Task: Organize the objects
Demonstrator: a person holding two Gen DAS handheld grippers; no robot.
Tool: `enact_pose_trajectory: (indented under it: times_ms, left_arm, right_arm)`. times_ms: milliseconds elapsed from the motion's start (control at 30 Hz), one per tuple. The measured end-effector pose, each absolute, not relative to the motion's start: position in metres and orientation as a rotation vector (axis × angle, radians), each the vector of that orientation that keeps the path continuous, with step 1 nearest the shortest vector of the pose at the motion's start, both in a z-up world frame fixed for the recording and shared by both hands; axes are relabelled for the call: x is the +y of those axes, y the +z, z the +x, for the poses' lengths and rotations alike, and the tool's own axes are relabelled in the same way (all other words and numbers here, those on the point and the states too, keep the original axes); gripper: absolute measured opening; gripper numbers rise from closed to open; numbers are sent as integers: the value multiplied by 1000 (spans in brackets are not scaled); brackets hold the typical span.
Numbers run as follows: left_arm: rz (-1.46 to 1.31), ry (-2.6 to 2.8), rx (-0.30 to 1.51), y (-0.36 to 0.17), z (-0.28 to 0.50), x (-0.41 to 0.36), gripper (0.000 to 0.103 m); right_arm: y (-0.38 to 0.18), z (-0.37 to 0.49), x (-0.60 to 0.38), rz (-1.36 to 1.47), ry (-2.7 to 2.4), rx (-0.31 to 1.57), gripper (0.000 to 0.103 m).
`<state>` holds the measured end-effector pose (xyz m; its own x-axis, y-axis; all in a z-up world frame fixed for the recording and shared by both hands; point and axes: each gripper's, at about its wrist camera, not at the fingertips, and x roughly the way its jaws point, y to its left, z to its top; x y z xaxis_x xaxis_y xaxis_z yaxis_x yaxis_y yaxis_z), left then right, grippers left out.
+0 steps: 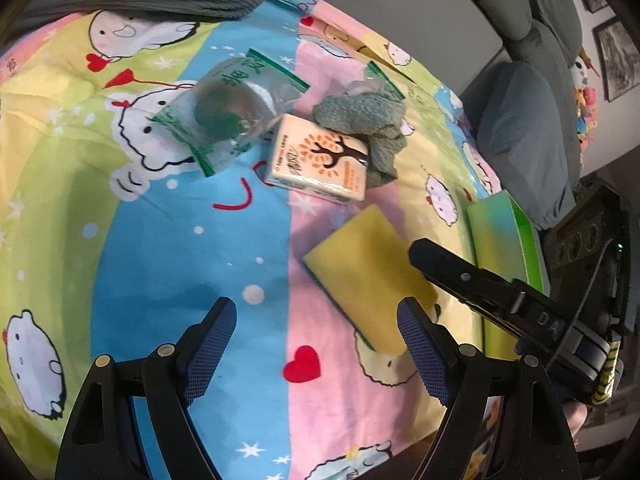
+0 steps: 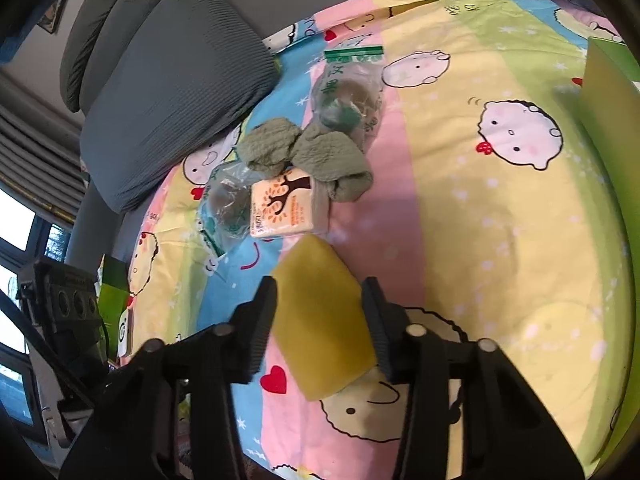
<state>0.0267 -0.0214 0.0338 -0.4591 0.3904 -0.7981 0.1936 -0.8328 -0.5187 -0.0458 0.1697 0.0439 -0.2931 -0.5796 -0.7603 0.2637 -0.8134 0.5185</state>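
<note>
Several items catalogued on one cartoon-print bedspread (image 2: 500, 220), largest first: grey cushions (image 2: 172, 92) at the far left; a green box (image 1: 508, 248) at the right edge in the left wrist view; a yellow sponge (image 2: 320, 328), nearest of the loose things; a crumpled grey-green cloth (image 2: 320, 156) farther off; a small cream carton (image 2: 282, 206) printed with a tree, just this side of the cloth and just beyond the sponge; and two clear zip bags (image 2: 348, 96) with green seals, one beyond the cloth, one left of the carton. Right gripper (image 2: 320, 320): jaws straddling the sponge across its short width, both pads at or against its sides (whether they truly press I cannot tell); the sponge's long axis runs away from the gripper toward the carton. Left gripper (image 1: 316, 344): jaws standing wide apart, nothing between them, hovering over bare bedspread with the sponge to its right. Judgement: the right hand is the nearer and already aligned, so the sponge is its piece to lift.
</note>
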Motion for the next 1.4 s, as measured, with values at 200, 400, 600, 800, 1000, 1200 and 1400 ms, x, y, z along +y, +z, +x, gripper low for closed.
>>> enact_pose_trajectory:
  times_ms: [200,400,600,800,1000,1200,1400]
  left_arm:
    - [-1552,2399,-861,32,25,-13,83]
    - [-1568,2361,-866,27,22,-5,83]
    - [-1562,2309,-889,18,19,5,66]
    - [-1526,2346,-885,11,15,14,55]
    - [-1435,2429,-793,29,20,25,53]
    - [-1203,2510,-681,73,36,43,53]
    - [-942,2593,-514,125,45,79,53]
  right_arm:
    - [47,-43,171,1410,-2131,-399,36]
    - [42,-45,171,1430,-2110,-412,37]
    - [31,-49,170,1476,-2084,-409,38]
    - [20,-53,166,1518,-2064,-396,38]
    - [29,-47,173,1475,-2085,-417,36]
    - [77,-22,191,1274,-2205,-416,37]
    - [129,4,229,1008,-2346,-481,38]
